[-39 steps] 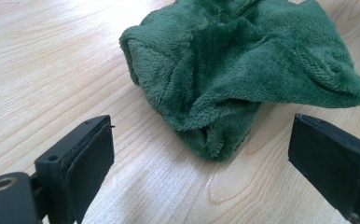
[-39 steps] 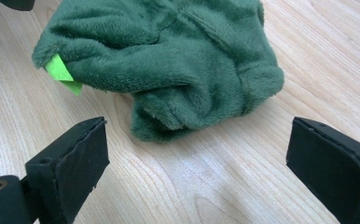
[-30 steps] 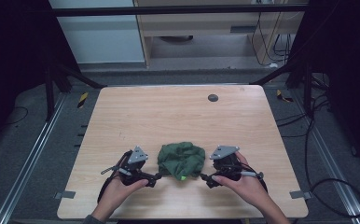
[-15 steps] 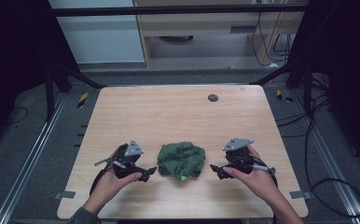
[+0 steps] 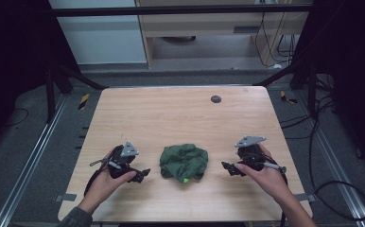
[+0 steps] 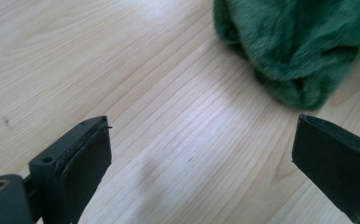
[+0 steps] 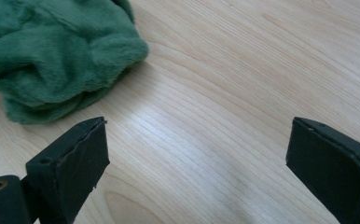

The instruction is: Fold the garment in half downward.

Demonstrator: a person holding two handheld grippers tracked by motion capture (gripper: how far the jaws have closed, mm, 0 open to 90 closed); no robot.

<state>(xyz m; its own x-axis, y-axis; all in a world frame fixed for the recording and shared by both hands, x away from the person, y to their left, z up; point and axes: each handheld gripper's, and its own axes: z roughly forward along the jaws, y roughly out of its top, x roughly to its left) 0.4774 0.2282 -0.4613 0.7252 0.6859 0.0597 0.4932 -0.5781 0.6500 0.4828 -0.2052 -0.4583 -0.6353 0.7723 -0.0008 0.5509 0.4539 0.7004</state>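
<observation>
Both of my hands have drawn outward since a second ago, so the left hand-held gripper (image 5: 143, 173) and the right hand-held gripper (image 5: 226, 167) now sit well apart from the green cloth (image 5: 184, 162), each with jaws spread wide and holding nothing. I judge the bunching done, since the cloth lies crumpled in a heap on the worktop (image 5: 171, 113) between them, with little left but to withdraw. From above I see the whole heap and a small bright tag at its near edge; the gripper views give the plush pile and the bare wood between jaws and cloth.

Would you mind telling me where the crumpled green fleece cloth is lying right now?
In the high view, the crumpled green fleece cloth lies on the light wooden table near its front edge, between the left tool and the right tool, touching neither.
</observation>
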